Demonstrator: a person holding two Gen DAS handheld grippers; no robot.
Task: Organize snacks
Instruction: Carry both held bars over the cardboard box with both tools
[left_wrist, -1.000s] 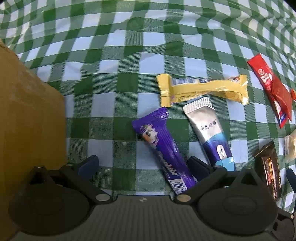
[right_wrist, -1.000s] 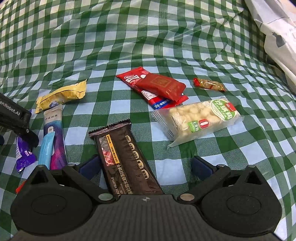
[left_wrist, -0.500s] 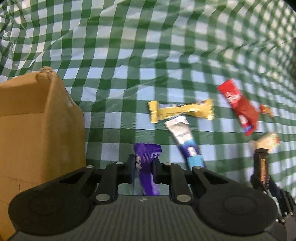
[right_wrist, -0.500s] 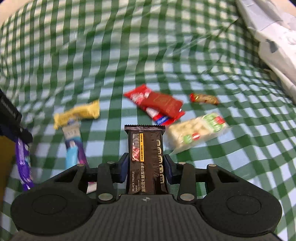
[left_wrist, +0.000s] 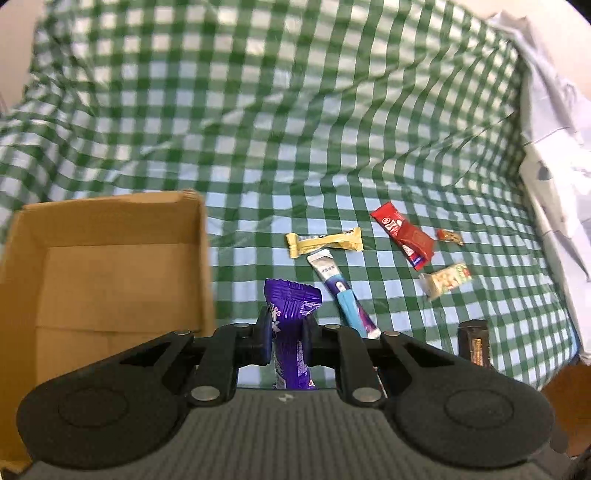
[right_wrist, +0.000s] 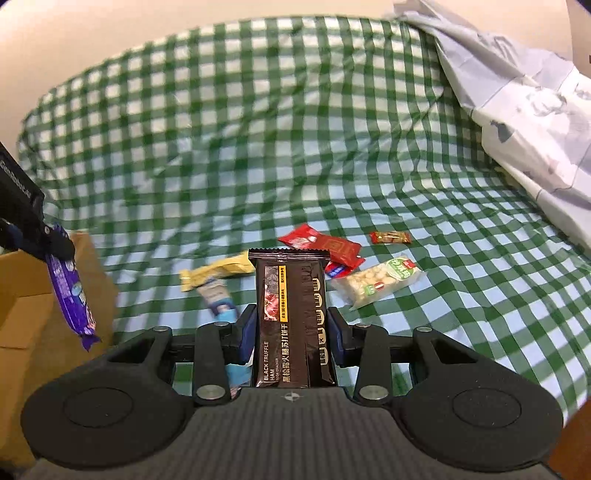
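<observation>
1. Left gripper (left_wrist: 284, 341), lower centre of its view: pads clamped on a purple bar (left_wrist: 290, 325), held upright just right of the open cardboard box (left_wrist: 110, 280), probably so it can drop in.
2. Right gripper (right_wrist: 291, 339): clamped across a dark brown cracker pack (right_wrist: 290, 317), printed face up, for the same trip.
3. Checked cloth (right_wrist: 258, 147), centre right: yellow bar (left_wrist: 324, 242), blue tube (left_wrist: 338, 291), red packets (right_wrist: 321, 249), nut pouch (right_wrist: 378, 282) and small candy (right_wrist: 390, 237) lie loose, not yet boxed.

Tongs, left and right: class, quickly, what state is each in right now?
Left tongs: closed on the purple snack bar.
Right tongs: closed on the dark cracker pack.
</observation>
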